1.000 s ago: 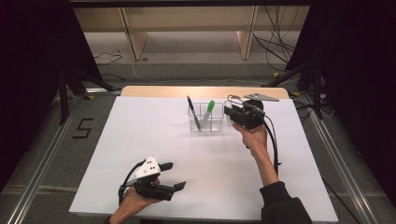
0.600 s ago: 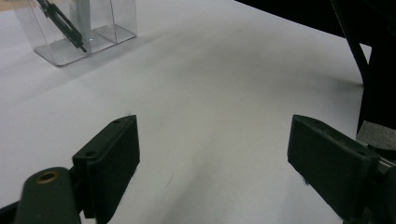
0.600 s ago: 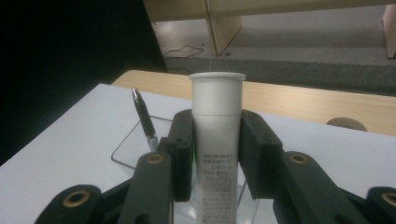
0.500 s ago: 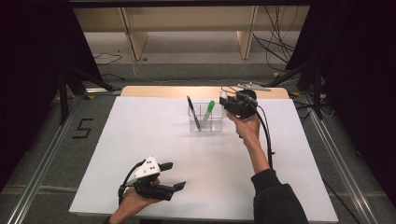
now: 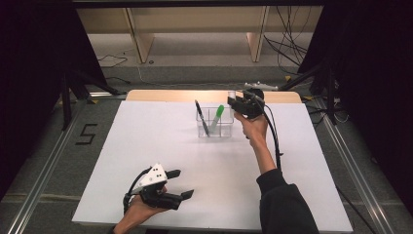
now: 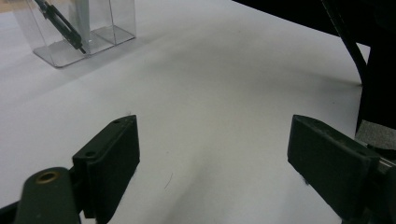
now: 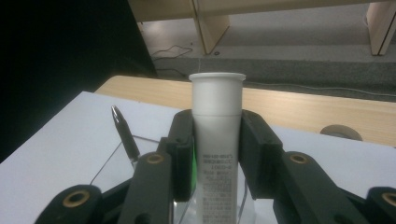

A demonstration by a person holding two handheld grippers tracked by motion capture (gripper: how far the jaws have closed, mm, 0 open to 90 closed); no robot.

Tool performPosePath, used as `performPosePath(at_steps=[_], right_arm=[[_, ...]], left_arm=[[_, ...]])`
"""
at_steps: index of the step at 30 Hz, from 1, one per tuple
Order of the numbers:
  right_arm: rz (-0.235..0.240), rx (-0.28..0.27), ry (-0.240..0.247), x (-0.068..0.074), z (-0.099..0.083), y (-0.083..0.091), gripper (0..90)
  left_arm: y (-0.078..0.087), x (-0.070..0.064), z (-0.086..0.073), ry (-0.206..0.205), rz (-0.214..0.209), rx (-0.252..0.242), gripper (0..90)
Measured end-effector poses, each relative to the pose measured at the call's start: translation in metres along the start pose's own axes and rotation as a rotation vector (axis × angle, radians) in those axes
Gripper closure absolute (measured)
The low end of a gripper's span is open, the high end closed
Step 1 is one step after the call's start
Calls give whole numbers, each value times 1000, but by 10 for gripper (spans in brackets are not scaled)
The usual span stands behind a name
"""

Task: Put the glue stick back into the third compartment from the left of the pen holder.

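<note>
Resting low at the near left of the white table top [image 5: 146, 141], the left gripper [image 5: 181, 184] is held with its jaws wide apart and nothing between them; in the left gripper view only bare white surface lies between the two black pads. Farther along, near the table's far middle, a clear plastic compartmented pen holder [image 5: 214, 127] is stood, with a slim black pen [image 5: 201, 117] leaned in its left part and a green-capped marker [image 5: 217, 117] tilted in the part beside it. Just to the right of the holder, and raised above it, the right gripper [image 5: 237, 105] is seen clamped on a white cylindrical marker with small printed text [image 7: 217, 140], which is held upright with its flared end uppermost. The white marker is gripped at mid-barrel, both pads pressed flat against its sides. It is judged to be light and rigid, with a smooth plastic barrel that could slide or swivel under a loose hold, so a firm grasp across the middle of the barrel is thought best. The thin walls of the holder are judged easily nudged, since it looks light.
</note>
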State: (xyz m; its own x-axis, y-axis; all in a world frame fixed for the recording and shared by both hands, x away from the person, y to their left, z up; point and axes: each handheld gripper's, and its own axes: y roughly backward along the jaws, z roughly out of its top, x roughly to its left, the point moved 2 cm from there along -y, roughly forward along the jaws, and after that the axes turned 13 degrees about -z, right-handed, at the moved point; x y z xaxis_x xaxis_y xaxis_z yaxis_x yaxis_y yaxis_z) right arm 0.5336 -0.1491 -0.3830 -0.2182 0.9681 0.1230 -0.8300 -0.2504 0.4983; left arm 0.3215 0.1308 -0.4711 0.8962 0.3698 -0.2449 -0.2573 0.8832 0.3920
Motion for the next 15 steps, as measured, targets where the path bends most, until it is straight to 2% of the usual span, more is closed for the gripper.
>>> performPosePath(at_steps=[8,15], right_arm=[[-14,12,-2,6,1,-12,681],[-36,36,-5,5,-3,-21,681]], left_arm=[[1,0,0,-1,1,0,165],[0,0,0,-5,0,-1,165]])
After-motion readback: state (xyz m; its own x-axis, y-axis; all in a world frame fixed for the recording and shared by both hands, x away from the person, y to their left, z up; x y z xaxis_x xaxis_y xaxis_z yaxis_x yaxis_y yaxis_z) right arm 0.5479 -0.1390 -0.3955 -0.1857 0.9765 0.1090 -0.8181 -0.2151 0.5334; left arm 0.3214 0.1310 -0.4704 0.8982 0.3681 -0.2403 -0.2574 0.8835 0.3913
